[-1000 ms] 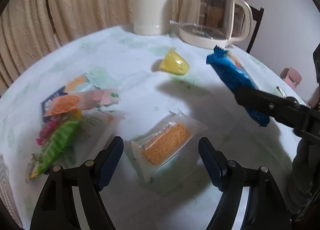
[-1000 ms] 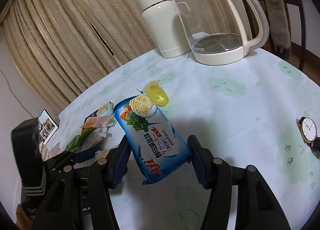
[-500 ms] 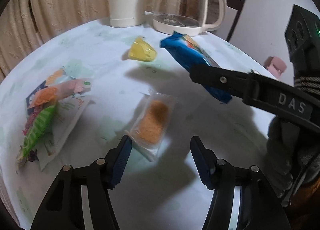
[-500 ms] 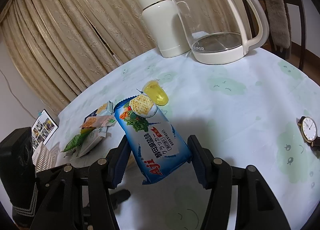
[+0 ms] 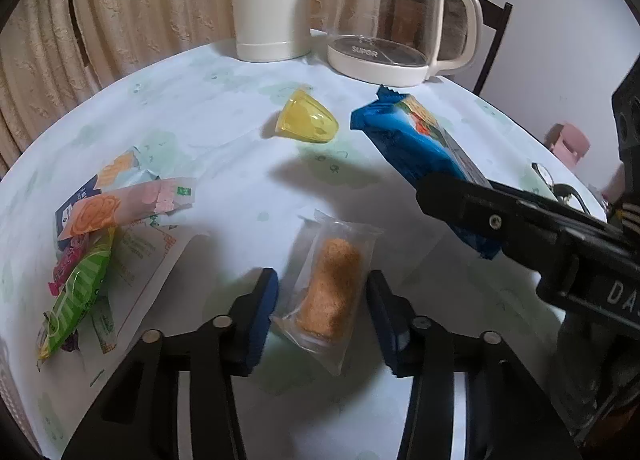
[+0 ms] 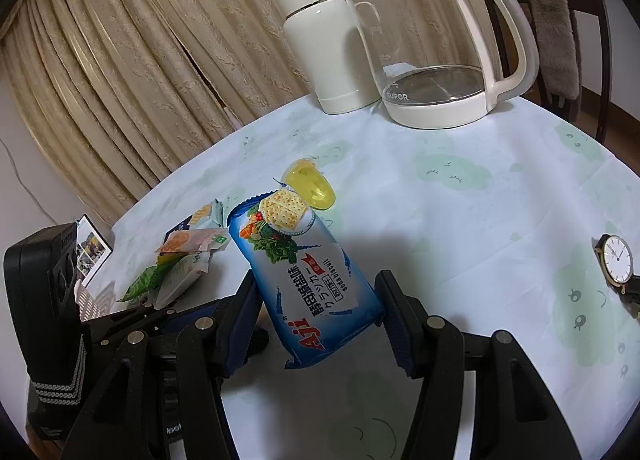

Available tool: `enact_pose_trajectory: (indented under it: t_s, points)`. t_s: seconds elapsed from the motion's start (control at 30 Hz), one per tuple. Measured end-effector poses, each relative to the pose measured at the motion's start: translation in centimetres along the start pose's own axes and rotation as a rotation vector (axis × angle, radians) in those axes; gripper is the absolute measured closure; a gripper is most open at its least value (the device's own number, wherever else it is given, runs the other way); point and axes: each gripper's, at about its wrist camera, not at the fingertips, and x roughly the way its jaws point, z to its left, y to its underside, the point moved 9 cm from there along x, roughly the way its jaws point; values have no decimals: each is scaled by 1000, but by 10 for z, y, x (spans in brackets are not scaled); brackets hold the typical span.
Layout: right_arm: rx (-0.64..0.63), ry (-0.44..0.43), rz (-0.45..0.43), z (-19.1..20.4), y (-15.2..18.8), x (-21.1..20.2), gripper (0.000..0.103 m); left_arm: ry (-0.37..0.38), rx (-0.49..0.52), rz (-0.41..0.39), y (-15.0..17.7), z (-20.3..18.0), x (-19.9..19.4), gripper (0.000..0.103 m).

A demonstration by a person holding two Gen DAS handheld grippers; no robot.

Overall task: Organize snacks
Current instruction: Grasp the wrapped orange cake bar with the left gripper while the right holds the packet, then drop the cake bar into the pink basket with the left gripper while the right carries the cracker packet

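Note:
A clear-wrapped orange cake (image 5: 332, 292) lies flat on the tablecloth between the fingers of my left gripper (image 5: 322, 314). That gripper is open, with a small gap on each side of the wrapper. My right gripper (image 6: 318, 320) is shut on a blue soda biscuit packet (image 6: 308, 272) and holds it tilted above the table. In the left wrist view the same blue packet (image 5: 416, 144) hangs at the right. A yellow jelly cup (image 5: 308, 122) lies on its side beyond it. A pile of snack packets (image 5: 100, 228) sits at the left.
A white flask (image 5: 272, 0) and a glass kettle (image 5: 396, 16) stand at the back edge before a curtain. A wristwatch (image 6: 616, 264) lies at the right of the table (image 6: 460, 220). A chair (image 6: 560, 20) stands behind the kettle, and a photo frame (image 6: 90, 248) at the far left.
My left gripper has come forward and down, its fingers now on either side of the cake packet. The right gripper still holds the blue packet in about the same place.

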Motion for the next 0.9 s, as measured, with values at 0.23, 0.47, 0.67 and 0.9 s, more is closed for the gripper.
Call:
enact_pose_trajectory:
  t_s: [0.23, 0.47, 0.67, 0.9]
  points:
    - [6, -2, -2, -1, 0, -1, 48, 12, -99, -20, 2, 11, -6, 68]
    - [6, 5, -6, -2, -1, 0, 48, -40, -165, -71, 9, 24, -28, 69]
    - [-3, 12, -11, -1, -1, -1, 48, -133, -208, -151, 12, 46, -58, 69]
    - [-26, 26, -25, 1, -1, -2, 48, -247, -268, -239, 21, 80, -98, 69]
